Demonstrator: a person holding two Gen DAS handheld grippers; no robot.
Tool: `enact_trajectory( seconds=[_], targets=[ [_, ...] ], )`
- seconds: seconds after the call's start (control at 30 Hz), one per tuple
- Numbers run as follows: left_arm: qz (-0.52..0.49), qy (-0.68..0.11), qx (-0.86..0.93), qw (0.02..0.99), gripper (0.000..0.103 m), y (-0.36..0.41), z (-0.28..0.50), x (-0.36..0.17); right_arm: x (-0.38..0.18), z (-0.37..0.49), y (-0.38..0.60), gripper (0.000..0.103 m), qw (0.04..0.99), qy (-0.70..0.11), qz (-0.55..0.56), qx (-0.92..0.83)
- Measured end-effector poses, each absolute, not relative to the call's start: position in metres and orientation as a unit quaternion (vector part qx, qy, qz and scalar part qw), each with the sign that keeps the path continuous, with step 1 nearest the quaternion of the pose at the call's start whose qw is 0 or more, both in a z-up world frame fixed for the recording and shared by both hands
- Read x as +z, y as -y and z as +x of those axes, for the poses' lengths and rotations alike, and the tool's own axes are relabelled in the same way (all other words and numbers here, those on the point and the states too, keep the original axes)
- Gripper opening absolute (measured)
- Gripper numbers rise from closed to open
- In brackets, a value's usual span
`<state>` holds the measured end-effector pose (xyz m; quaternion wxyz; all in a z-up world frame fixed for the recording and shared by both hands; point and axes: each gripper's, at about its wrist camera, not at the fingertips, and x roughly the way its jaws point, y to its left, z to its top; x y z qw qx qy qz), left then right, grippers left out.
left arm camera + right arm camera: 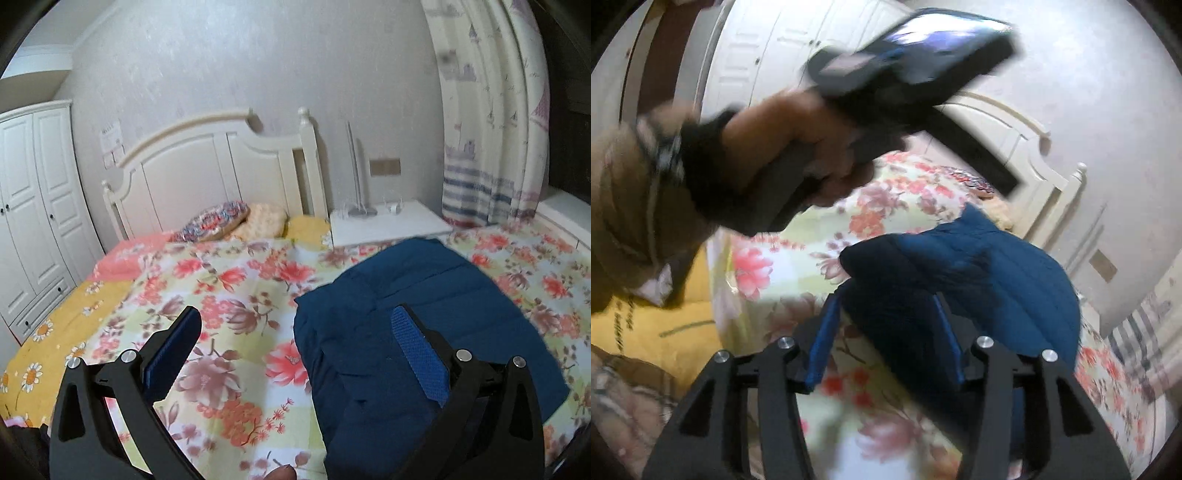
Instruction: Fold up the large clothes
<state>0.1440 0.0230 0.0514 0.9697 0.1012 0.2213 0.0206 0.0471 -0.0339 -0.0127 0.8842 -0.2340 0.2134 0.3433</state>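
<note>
A dark blue quilted garment [417, 317] lies folded into a rough rectangle on the floral bedspread [236, 295]. My left gripper [295, 321] is open and empty, held above the bed with its right finger over the garment's left part. In the right wrist view the same garment [979, 280] lies ahead. My right gripper [886, 302] is open and empty just above the garment's near edge. The person's hand holding the left gripper's handle [827, 147] shows above it, blurred.
A white headboard [221, 166], pillows [229, 219] and a white bedside table [384, 221] are at the far end of the bed. A white wardrobe [33, 206] stands at the left. Curtains [491, 129] hang at the right. A yellow sheet [44, 339] covers the bed's left side.
</note>
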Motion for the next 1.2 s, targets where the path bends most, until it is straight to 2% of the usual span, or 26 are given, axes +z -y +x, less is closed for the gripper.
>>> enact_trajectory(
  seconds=[0.03,0.1,0.2,0.33,0.53,0.67,1.0,1.2],
  targets=[
    [0.097,-0.214,0.02,0.972,0.099,-0.023,0.136,0.056,0.001,0.045,0.047,0.053,0.894,-0.205,-0.213,0.336],
    [0.091,-0.204,0.021,0.975,0.099,-0.023,0.126,0.065,0.026,0.046,0.072,0.069,0.913,-0.191,-0.171,0.319],
    [0.087,-0.188,0.025,0.978,0.099,-0.02,0.109,0.079,0.064,0.04,0.112,0.085,0.94,-0.158,-0.105,0.282],
    [0.089,-0.167,0.027,0.982,0.099,-0.016,0.085,0.096,0.102,0.027,0.156,0.101,0.963,-0.122,-0.028,0.238],
    [0.093,-0.152,0.045,0.983,0.099,-0.011,0.057,0.113,0.133,0.01,0.201,0.101,0.976,-0.094,0.052,0.189],
    [0.091,-0.149,0.084,0.981,0.099,-0.008,0.039,0.117,0.134,0.013,0.202,0.101,0.978,-0.119,0.047,0.163],
    [0.093,-0.188,0.111,0.971,0.099,0.002,0.005,0.087,0.057,0.045,0.161,0.101,0.953,-0.28,0.04,0.108],
    [0.091,-0.218,0.09,0.968,0.099,0.012,-0.001,0.082,0.057,0.04,0.154,0.1,0.955,-0.279,0.034,0.096]
  ],
)
